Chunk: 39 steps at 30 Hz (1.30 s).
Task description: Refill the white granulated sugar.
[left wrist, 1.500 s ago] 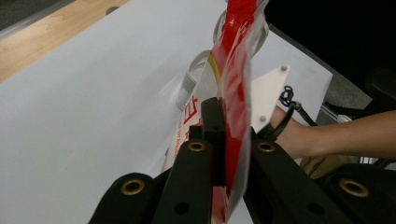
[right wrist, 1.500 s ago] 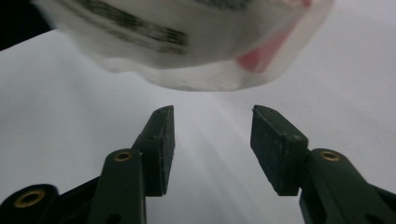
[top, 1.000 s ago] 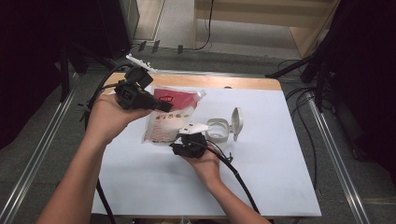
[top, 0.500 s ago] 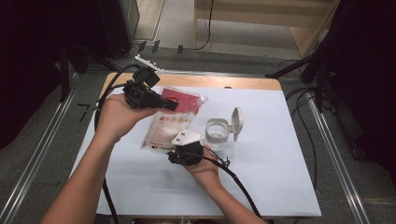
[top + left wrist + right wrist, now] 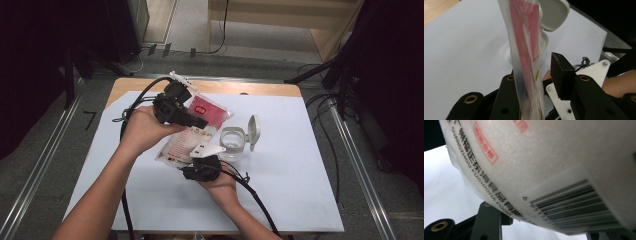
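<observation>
White table cover [image 5: 300, 190] underneath. Nearest, at six o'clock: right gripper [image 5: 201, 167] clamped on bag's [image 5: 182, 142] lower end. Farther, at eleven o'clock: left gripper [image 5: 187, 116], jaws just opening, bag's red top between, unpressed. Beyond, at two o'clock: open-lidded clear container [image 5: 235, 141].

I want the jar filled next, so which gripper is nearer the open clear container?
Right. The right gripper sits just beside the container, at the bag's lower end; the left gripper is farther, at the bag's top.

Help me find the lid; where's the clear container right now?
In the high view, the clear container sits mid-table, lid open, right of the red-and-white bag and beyond the right tongs.
</observation>
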Each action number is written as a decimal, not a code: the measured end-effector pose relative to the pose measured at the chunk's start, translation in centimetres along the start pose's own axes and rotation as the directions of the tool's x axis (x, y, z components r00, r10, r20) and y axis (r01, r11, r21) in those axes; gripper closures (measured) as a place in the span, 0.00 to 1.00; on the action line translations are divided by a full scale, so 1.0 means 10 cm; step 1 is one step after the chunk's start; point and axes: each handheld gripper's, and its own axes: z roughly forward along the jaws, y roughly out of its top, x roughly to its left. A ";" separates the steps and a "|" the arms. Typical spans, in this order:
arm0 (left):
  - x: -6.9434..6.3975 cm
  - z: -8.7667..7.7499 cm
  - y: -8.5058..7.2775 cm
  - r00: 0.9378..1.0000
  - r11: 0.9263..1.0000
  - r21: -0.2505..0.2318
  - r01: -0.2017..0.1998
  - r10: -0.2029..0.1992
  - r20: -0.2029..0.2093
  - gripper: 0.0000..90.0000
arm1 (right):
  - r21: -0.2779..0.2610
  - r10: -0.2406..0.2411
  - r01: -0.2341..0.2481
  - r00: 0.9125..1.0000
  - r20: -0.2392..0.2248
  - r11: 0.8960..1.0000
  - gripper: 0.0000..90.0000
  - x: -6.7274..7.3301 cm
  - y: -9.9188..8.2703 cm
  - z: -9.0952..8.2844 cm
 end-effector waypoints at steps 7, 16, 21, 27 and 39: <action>0.02 0.11 -0.15 1.000 1.000 0.002 0.000 0.000 0.011 0.79 | -0.028 0.045 -0.046 0.999 -0.013 0.999 0.57 -0.01 -0.08 -0.11; 0.01 0.18 -0.15 0.997 0.996 0.043 0.072 -0.073 0.035 0.98 | 0.002 0.009 -0.009 0.999 -0.045 1.000 0.56 0.07 -0.04 -0.12; 0.01 0.23 -0.11 0.994 0.993 0.061 0.097 -0.100 0.043 0.99 | 0.002 0.032 -0.032 0.999 -0.043 0.999 0.50 0.09 -0.01 -0.09; -0.03 0.33 -0.06 0.998 0.995 0.073 0.061 -0.064 0.030 0.96 | 0.000 0.080 -0.080 0.993 -0.090 0.997 0.56 0.10 -0.01 -0.11; -0.02 0.39 -0.02 0.991 0.986 0.114 0.120 -0.127 0.052 0.91 | -0.010 0.107 -0.109 0.988 -0.107 0.994 0.51 0.13 0.04 -0.13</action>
